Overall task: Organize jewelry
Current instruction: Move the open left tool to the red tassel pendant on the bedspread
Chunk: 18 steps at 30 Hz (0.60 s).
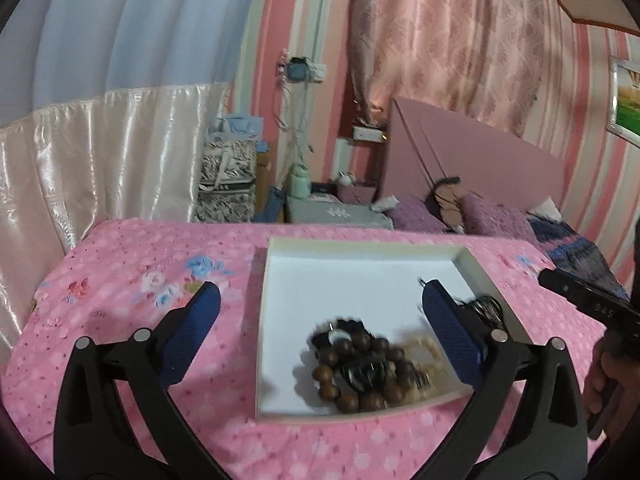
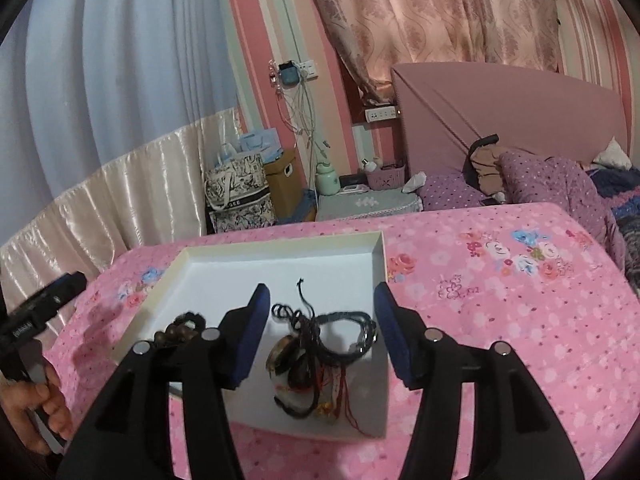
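Observation:
A shallow white box (image 1: 360,264) lies on a pink flowered cloth. In it sits a brown wooden bead bracelet (image 1: 352,376) tangled with dark cords and pale beads. My left gripper (image 1: 320,304) is open and empty, its right finger over the box. In the right wrist view the same box (image 2: 280,256) holds a tangle of black cord bracelets with a round pendant and red threads (image 2: 312,356). My right gripper (image 2: 320,300) is open and empty, straddling this tangle from just above. The bead bracelet (image 2: 176,332) is partly hidden behind its left finger.
The pink flowered cloth (image 1: 160,280) covers the table. A bed with purple pillows (image 2: 540,176) stands behind on the right. Bags (image 2: 236,188) and a bedside stand are behind the table. The other gripper's body (image 1: 584,300) shows at the right edge.

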Available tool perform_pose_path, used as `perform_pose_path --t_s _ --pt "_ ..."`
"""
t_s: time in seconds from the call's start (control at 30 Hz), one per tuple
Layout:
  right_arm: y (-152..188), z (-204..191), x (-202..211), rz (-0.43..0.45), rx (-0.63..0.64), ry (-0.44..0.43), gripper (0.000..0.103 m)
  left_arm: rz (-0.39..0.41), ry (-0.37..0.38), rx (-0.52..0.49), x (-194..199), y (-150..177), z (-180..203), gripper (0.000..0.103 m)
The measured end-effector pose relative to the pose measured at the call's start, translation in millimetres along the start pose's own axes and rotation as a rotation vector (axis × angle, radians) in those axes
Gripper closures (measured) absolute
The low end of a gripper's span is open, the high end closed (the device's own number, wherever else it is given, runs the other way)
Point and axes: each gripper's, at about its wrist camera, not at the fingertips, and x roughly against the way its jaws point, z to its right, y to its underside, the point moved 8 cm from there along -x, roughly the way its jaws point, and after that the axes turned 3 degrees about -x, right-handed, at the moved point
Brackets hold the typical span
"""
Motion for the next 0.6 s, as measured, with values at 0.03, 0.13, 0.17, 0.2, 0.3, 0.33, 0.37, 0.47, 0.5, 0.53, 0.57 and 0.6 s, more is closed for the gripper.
perform_pose_path --t_s 0.03,0.13,0.17,0.2,0.3,0.33,0.37,0.47,0.5,0.53,0.57,0.6 --pt "6 -2 5 -0.011 0.015 -0.001 0.045 -0.024 0.005 -0.009 5 9 1 0.003" --pt "27 -2 23 -0.036 0.063 0.028 0.045 -0.089 -0.021 -0.048 19 47 5 0.003" --pt "37 1 31 -0.045 0.072 0.036 0.045 -0.109 -0.014 -0.043 23 60 6 0.003" --pt "44 4 37 -0.048 0.072 0.044 0.045 -0.148 0.011 -0.046 27 81 12 0.003" --pt "70 20 58 -0.069 0.050 0.060 0.045 -0.208 0.016 -0.050 39 119 26 0.003" --pt "81 26 65 -0.078 0.046 0.071 0.045 -0.221 0.019 -0.055 43 128 31 0.003" --pt "90 29 71 -0.088 0.045 0.076 0.045 -0.231 0.015 -0.065 44 135 36 0.003" --pt "117 36 85 -0.116 0.040 0.082 0.045 -0.250 0.012 -0.082 43 141 48 0.003" --pt "127 37 89 -0.133 0.037 0.081 0.045 -0.256 -0.003 -0.088 42 142 50 0.003" --pt "132 37 91 -0.140 0.035 0.081 0.045 -0.268 -0.013 -0.089 39 144 51 0.005" --pt "139 37 93 -0.149 0.037 0.075 0.045 -0.277 -0.013 -0.082 36 146 52 0.005" --pt "147 34 93 -0.168 0.054 0.068 0.045 -0.290 -0.001 -0.066 33 150 55 0.010"
